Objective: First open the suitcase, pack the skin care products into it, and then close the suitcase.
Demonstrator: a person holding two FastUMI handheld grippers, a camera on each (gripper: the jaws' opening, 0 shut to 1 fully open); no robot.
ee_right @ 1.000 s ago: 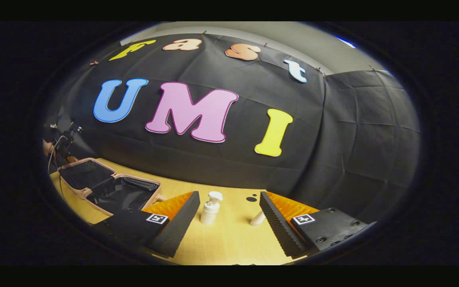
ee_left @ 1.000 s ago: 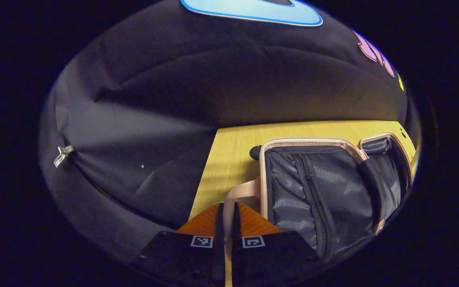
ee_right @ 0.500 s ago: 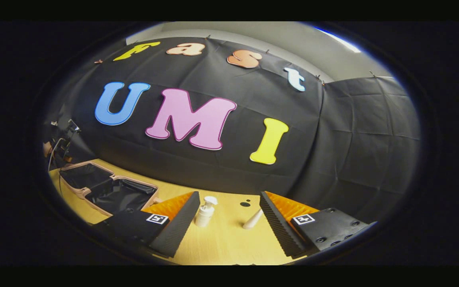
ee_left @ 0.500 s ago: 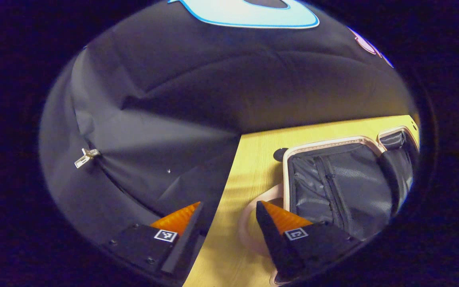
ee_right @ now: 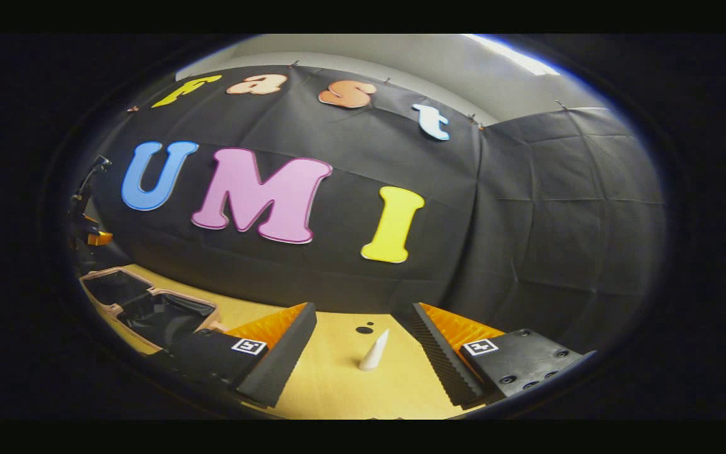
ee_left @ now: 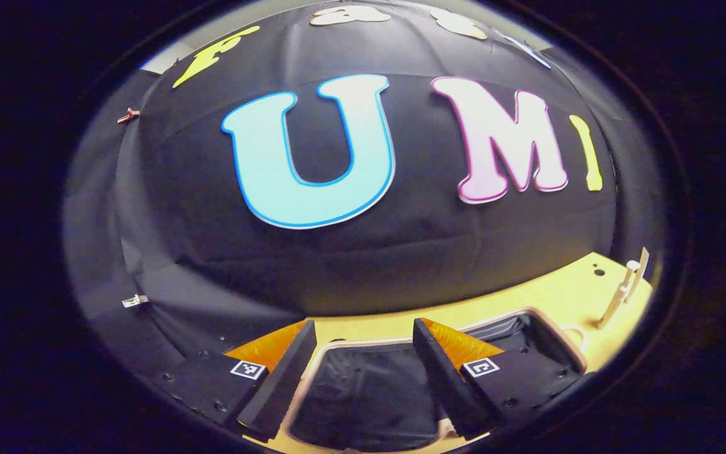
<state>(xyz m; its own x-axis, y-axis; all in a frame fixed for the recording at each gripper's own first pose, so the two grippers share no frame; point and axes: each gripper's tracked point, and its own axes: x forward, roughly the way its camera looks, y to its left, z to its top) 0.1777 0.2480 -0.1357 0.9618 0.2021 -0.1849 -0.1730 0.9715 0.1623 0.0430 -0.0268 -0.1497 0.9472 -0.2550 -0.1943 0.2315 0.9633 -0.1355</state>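
We see the suitcase [ee_left: 369, 397] lying open on the wooden table [ee_right: 338, 391], its dark lining facing up and its pale rim running round both halves. In the right gripper view it sits far off to that gripper's left [ee_right: 142, 306], well apart from the fingers.

The skin care items stand on the bare tabletop. A white tapered tube [ee_right: 374, 351] stands upright on its wide end, directly ahead of our right gripper [ee_right: 363, 353] and between the lines of its two fingers, though a little beyond their tips. In the left gripper view two white items [ee_left: 624, 287], probably the tube and a pump bottle, stand far to the right, beyond the suitcase.

Our right gripper is spread wide and holds nothing. Our left gripper [ee_left: 363, 372] is also spread wide and empty, hovering over the open suitcase.

We judge the right hand nearer the tube: its long axis is vertical, so a straight push forward should bracket it, then a carry leftward to the case.
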